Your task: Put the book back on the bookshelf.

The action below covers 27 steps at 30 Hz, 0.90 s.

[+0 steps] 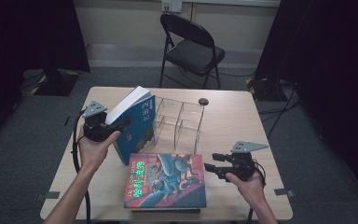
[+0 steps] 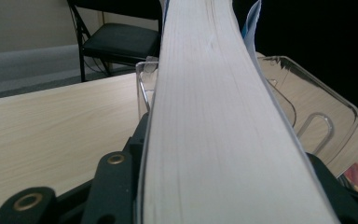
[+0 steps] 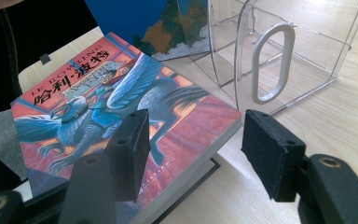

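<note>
Jaws of the left gripper (image 1: 121,125) stand either side of a thick blue-covered book (image 1: 137,121), its white page block running straight up between them in the left gripper view (image 2: 214,116); the black arms hug both covers, and the book appears to be clamped, though the pads themselves are hidden behind the pages. The left hand (image 1: 95,147) holds the gripper up off the wooden table (image 1: 242,116), forearm angling in from the bottom edge, so the book stands tilted on its lower corner, leaning beside the clear acrylic organizer (image 1: 179,119). The right gripper (image 1: 209,167) points left along the table, its jaws parted and holding nothing; in the right gripper view the two black pads (image 3: 272,156) hover apart over the near corner of a red illustrated book (image 3: 121,107). That book (image 1: 168,179) lies flat on top of another book (image 1: 168,211) at the table's near edge. The right hand (image 1: 247,179) rests low, just right of the stack. A black folding chair (image 1: 191,49) stands beyond the table.
</note>
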Tool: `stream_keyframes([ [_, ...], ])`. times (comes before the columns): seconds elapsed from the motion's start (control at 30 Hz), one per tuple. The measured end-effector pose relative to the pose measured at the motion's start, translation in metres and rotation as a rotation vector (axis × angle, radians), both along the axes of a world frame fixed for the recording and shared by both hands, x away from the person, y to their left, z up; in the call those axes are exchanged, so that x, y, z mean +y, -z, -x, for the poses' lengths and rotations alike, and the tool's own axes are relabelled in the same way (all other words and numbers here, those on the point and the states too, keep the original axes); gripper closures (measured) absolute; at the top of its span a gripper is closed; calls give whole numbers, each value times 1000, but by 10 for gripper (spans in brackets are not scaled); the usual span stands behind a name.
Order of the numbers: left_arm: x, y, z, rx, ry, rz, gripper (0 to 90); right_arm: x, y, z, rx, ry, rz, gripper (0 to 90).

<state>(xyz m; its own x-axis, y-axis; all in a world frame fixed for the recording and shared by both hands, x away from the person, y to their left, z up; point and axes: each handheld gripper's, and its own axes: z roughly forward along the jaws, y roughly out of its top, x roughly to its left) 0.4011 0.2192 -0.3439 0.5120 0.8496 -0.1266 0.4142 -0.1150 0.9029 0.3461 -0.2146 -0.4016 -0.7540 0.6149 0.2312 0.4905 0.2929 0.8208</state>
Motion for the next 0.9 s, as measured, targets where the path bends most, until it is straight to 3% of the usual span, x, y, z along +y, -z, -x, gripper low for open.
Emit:
stream_keyframes([
  [0.17, 2, -9, -3, 49, 10, -10, 540, 0, 0, 0, 1, 1, 0, 416],
  [0.37, 4, -20, -4, 58, 35, -50, 541, 0, 1, 0, 1, 2, 1, 414],
  [0.47, 5, -23, -4, 43, 40, -48, 547, 0, 1, 0, 2, 1, 2, 414],
  [0.57, 5, -29, -7, 91, 61, -46, 539, 0, 1, -1, 3, 1, 3, 413],
  [0.63, 5, -34, -8, 94, 56, -33, 541, 0, 2, -1, 5, 2, 3, 413],
  [0.7, 1, -38, -9, 84, 54, -112, 556, 1, 2, -1, 8, 2, 6, 413],
  [0.73, 1, -38, -9, 84, 54, -112, 555, 1, 2, -1, 8, 2, 6, 413],
  [0.8, -5, -41, -11, 81, 39, -192, 542, 2, 2, -1, 6, -3, 9, 413],
  [0.87, -6, -42, -12, 92, 44, -199, 532, 1, 2, -1, 5, -3, 8, 413],
  [0.9, -5, -45, -15, 126, 52, -220, 539, 0, 1, -1, 0, 12, 3, 414],
])
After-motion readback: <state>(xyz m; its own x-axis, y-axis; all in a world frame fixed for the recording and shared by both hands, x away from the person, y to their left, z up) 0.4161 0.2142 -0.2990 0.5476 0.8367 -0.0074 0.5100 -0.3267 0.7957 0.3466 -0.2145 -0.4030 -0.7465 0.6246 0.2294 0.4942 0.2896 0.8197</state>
